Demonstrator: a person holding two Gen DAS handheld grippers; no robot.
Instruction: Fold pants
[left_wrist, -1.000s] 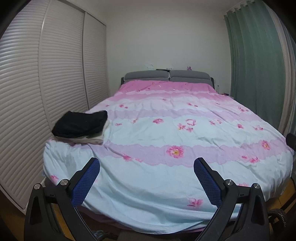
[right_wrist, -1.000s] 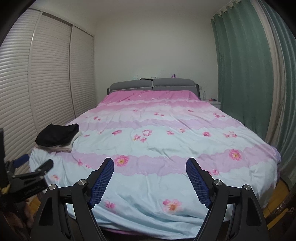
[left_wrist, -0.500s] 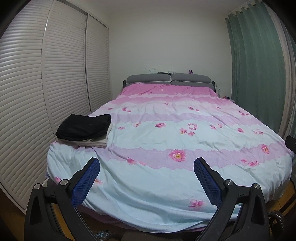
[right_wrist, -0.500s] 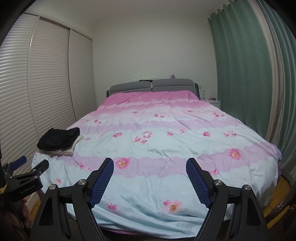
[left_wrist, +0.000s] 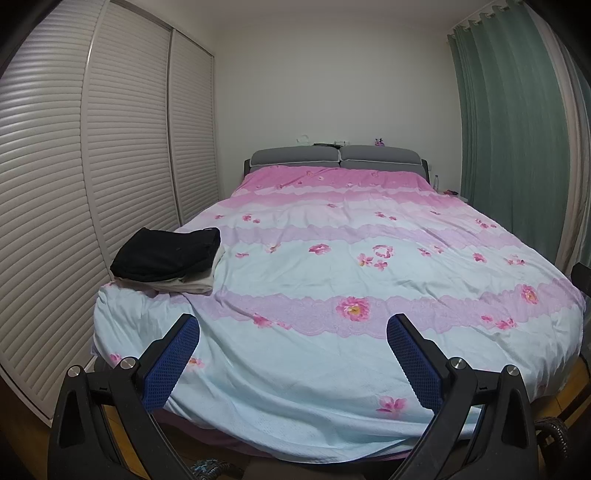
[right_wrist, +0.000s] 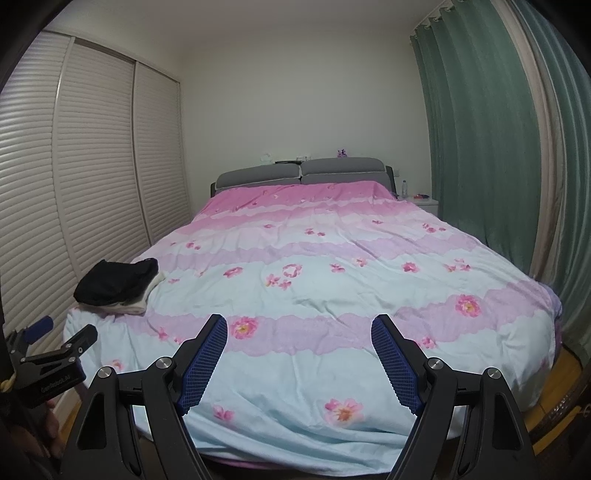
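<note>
Black folded pants (left_wrist: 166, 254) lie on a pale folded garment (left_wrist: 192, 282) at the near left corner of the floral duvet (left_wrist: 332, 280), beside the louvred wardrobe doors (left_wrist: 74, 184). Left gripper (left_wrist: 293, 328) and right gripper (right_wrist: 299, 330) are both held level at the foot of the bed, pointing toward the grey headboard (right_wrist: 303, 171), jaws spread wide and holding nothing, well apart from the pants.

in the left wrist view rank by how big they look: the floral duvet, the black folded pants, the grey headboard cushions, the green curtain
1. floral duvet, by far the largest
2. green curtain
3. black folded pants and grey headboard cushions: about alike as they look; the cushions sit much farther from the camera, so I won't rank them.
</note>
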